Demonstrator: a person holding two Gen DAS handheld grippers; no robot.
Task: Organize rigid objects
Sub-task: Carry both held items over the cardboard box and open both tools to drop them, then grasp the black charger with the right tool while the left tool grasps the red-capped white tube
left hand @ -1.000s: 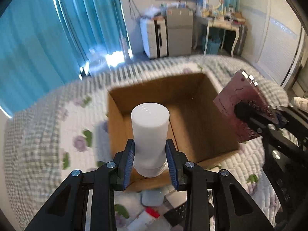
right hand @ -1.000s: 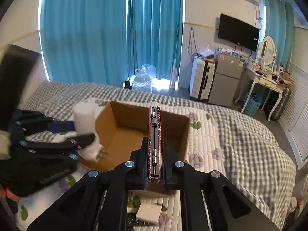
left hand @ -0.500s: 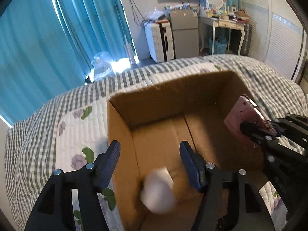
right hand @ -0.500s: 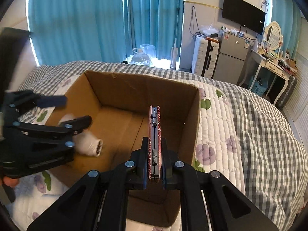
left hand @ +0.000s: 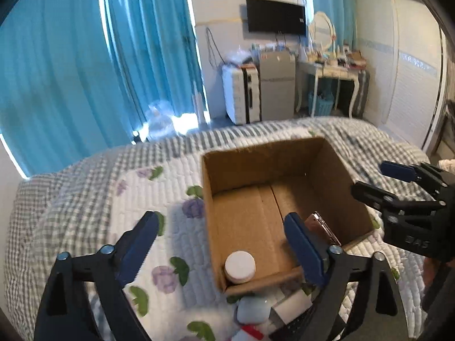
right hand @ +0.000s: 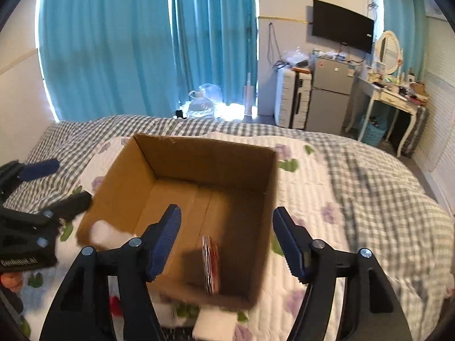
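Two things lie in the cardboard box (left hand: 284,153) — white bottle (left hand: 239,265), seemingly a reddish case (right hand: 211,267) — both tools (left hand: 221,244) (right hand: 227,238) wide, empty.

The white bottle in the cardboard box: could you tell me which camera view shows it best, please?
The left wrist view: the white bottle sits sharp in the cardboard box's near corner. In the right wrist view it is only a white blur against the box wall.

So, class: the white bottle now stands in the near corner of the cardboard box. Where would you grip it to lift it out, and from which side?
Grip the white bottle around its round cap and upper body, coming straight down from above. It stands upright against the cardboard box walls at the near left corner, so a sideways approach looks blocked; turn the jaws diagonally to clear both walls.
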